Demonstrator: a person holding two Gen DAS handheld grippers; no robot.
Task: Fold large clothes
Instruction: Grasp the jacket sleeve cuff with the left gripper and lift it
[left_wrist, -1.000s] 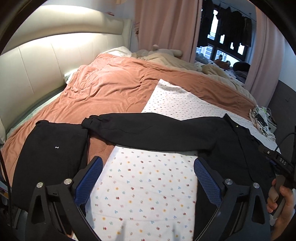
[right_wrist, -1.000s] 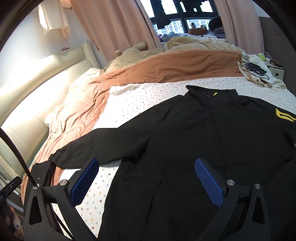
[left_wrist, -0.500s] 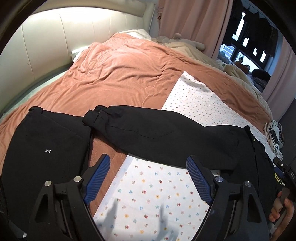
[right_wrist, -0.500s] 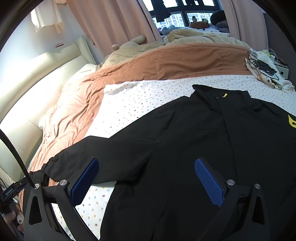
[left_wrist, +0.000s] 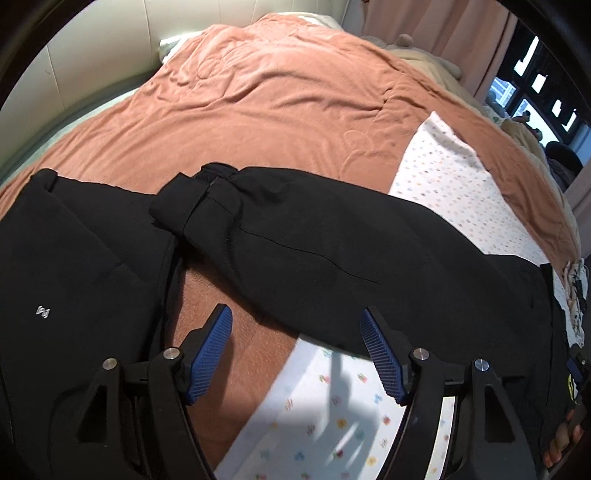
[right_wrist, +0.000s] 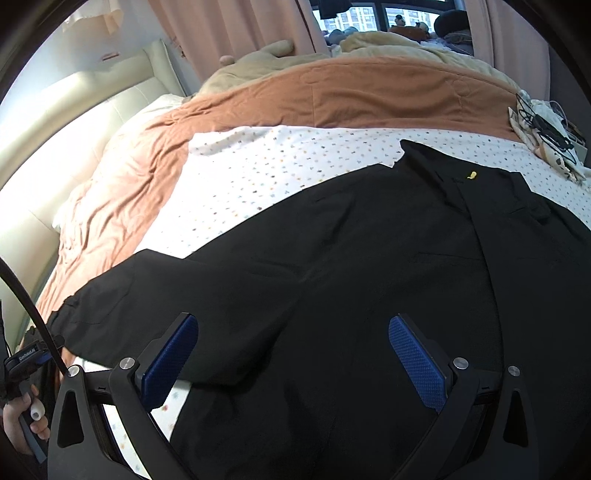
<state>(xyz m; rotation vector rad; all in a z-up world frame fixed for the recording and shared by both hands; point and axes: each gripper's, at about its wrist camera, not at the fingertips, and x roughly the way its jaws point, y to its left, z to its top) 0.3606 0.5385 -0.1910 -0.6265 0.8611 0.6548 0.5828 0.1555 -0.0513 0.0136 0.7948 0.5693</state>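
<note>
jacket (right_wrist: 369, 266): black, small yellow mark at the collar
sleeve (left_wrist: 317, 254): black, plain
folded garment (left_wrist: 74, 280): black, tiny silver-grey logo
blanket (left_wrist: 266, 110): terracotta orange, faint stitched outlines
sheet (right_wrist: 280, 166): white, scattered small dots in orange, yellow, blue and grey
headboard (right_wrist: 74, 122): cream, smooth panels
curtains (right_wrist: 236, 29): dusty pink
bedding by the window (right_wrist: 391, 48): beige
left gripper (left_wrist: 295, 350): black frame, blue ribbed pads
right gripper (right_wrist: 291, 358): black frame, blue textured pads
</note>
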